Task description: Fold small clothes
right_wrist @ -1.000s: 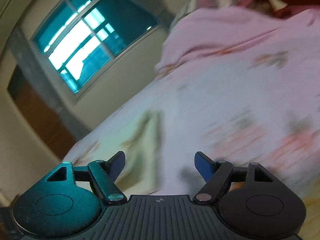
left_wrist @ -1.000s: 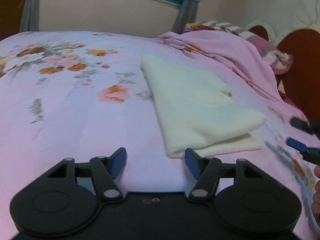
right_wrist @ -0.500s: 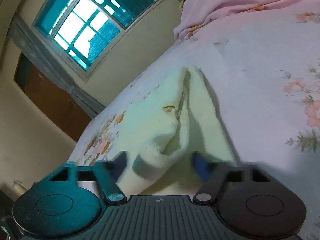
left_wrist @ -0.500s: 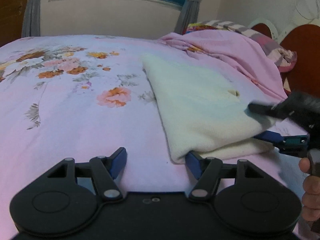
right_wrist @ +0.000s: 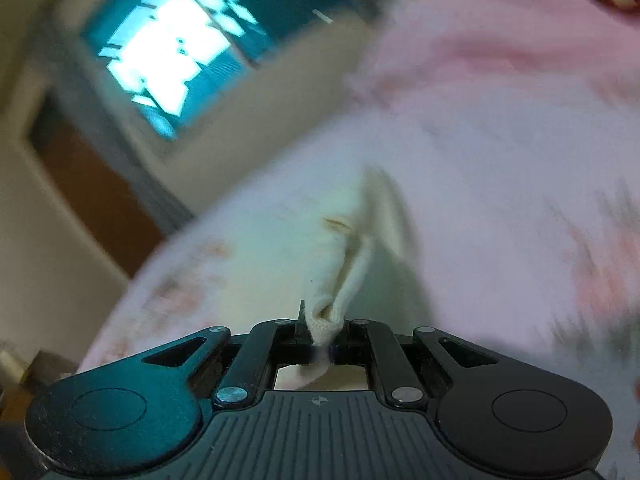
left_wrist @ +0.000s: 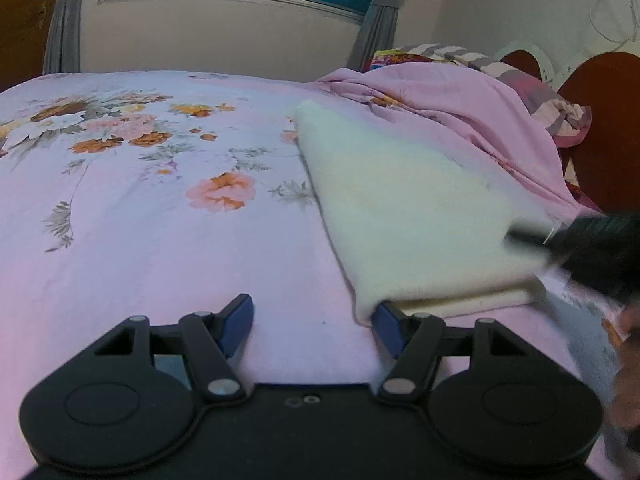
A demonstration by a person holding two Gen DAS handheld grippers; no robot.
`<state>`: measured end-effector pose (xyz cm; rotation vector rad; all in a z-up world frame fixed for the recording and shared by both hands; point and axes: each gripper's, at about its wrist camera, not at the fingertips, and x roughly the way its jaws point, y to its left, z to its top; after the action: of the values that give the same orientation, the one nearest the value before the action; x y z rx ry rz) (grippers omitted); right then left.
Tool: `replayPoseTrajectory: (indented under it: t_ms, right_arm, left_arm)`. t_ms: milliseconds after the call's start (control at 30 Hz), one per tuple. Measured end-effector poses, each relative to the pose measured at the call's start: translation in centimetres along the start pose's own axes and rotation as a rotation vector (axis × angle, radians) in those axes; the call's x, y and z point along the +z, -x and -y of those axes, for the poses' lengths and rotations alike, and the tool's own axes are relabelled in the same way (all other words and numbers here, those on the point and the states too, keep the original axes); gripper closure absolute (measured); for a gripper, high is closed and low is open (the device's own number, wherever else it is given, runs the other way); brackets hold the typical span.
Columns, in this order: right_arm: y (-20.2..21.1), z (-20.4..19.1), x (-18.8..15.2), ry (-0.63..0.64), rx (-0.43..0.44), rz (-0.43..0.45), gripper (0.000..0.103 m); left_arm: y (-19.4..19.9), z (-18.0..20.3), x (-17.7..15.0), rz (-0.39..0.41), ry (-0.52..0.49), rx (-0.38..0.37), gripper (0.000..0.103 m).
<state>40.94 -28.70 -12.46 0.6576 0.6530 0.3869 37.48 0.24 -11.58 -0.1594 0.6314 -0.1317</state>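
Cream fleece garment lies half-folded on the floral bedsheet. The right gripper has just clamped its jaws on one bunched corner, likely to lift it over. The left gripper waits wide at the near corner, one pad tucked under the hem, ready to pinch.

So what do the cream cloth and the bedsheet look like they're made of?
Cream cloth: soft napped knit or fleece, judging by its fuzzy matte surface and thick rounded folded edges; exact fibre unclear. Bedsheet: thin woven fabric, probably cotton or a blend, smooth and matte, with a printed floral pattern.
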Motion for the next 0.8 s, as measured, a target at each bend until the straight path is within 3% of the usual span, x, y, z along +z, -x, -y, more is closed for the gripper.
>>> replayPoseTrajectory:
  t_ms: [67, 100, 167, 200, 267, 633, 700, 800]
  right_arm:
    - [-0.9, 1.7, -0.4, -0.060, 0.030, -0.044, 0.096]
    - [-0.6, 1.9, -0.4, -0.067, 0.036, -0.024, 0.095]
    - [0.3, 1.9, -0.5, -0.055, 0.034, 0.014, 0.083]
    - [0.6, 1.8, -0.6, -0.043, 0.026, 0.020, 0.082]
    - [0.6, 2.1, -0.8, -0.034, 0.030, -0.007, 0.082]
    - [1.0, 1.4, -1.1, 0.013, 0.016, 0.028, 0.082]
    - [1.0, 1.1, -1.0, 0.038, 0.035, 0.027, 0.097]
    - [0.3, 2.2, -0.8, -0.013, -0.034, 0.018, 0.098]
  left_arm:
    - [0.1, 0.0, 0.0, -0.005, 0.000, 0.001, 0.037]
    - [0.2, -0.1, 0.0, -0.004, 0.007, -0.003, 0.037]
    - [0.6, -0.3, -0.1, 0.003, 0.016, -0.004, 0.039]
    - [0.6, -0.4, -0.2, 0.004, 0.019, -0.001, 0.039]
    - [0.6, -0.3, -0.2, 0.006, 0.021, 0.006, 0.039]
    - [0.5, 0.0, -0.3, 0.009, 0.026, 0.028, 0.037]
    - [0.9, -0.4, -0.3, 0.037, 0.059, 0.019, 0.037]
    - [0.5, -1.2, -0.5, 0.023, 0.104, 0.007, 0.037]
